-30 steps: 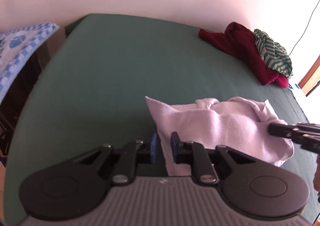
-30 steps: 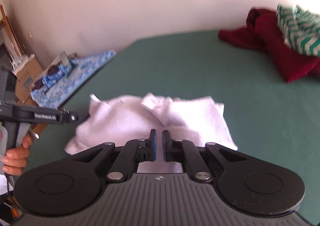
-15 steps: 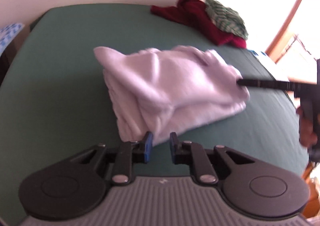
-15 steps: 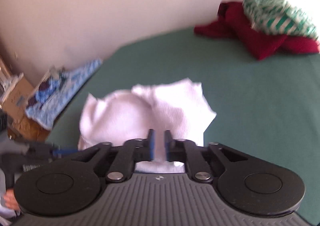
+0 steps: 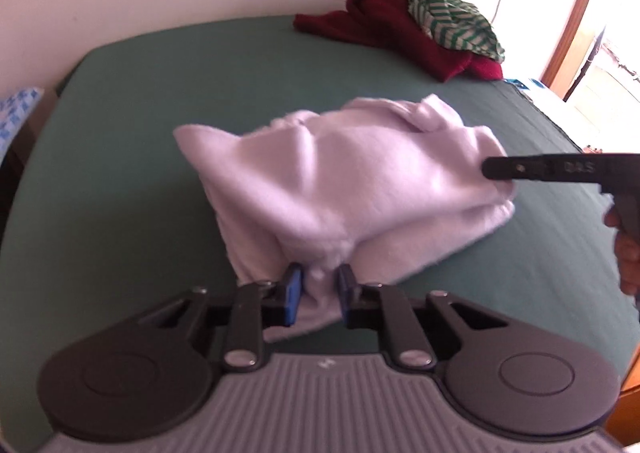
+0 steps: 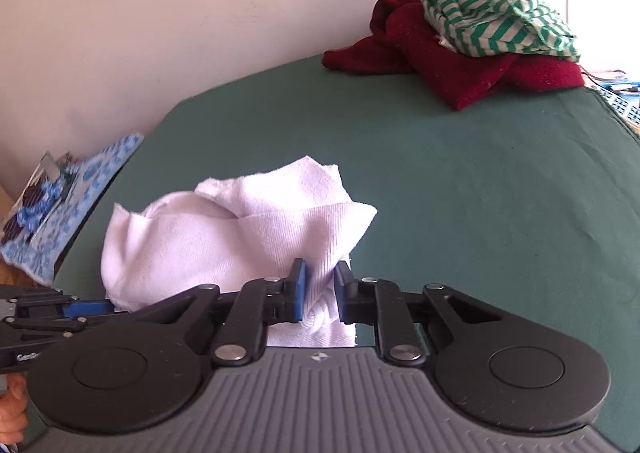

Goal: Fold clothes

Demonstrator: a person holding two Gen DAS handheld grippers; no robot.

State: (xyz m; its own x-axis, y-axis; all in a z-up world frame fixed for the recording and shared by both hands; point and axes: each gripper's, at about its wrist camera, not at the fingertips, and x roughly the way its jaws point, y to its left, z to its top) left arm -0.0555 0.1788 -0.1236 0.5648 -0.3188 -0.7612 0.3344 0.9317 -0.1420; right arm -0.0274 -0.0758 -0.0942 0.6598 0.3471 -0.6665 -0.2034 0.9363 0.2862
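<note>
A crumpled white garment (image 5: 352,181) lies in a heap on the green bed (image 5: 140,113). In the left wrist view my left gripper (image 5: 319,285) is shut on the garment's near edge, with cloth bunched between its blue pads. The right gripper (image 5: 490,169) reaches in from the right and touches the garment's far right end. In the right wrist view the right gripper (image 6: 319,289) has its jaws closing on a fold of the white garment (image 6: 224,241), and the cloth is squeezed between the pads. The left gripper (image 6: 96,307) shows at the lower left, at the garment's other end.
A dark red garment (image 5: 396,33) with a green-and-white striped one (image 5: 452,21) on top lies at the bed's far corner by the wall. A blue patterned cloth (image 6: 76,193) sits off the bed's left side. A hand (image 5: 628,261) holds the right gripper's handle.
Both grippers have come in onto the white garment. The left now has its near edge between the pads. The right opened slightly, then pinched a fold. The garment is more bunched.
</note>
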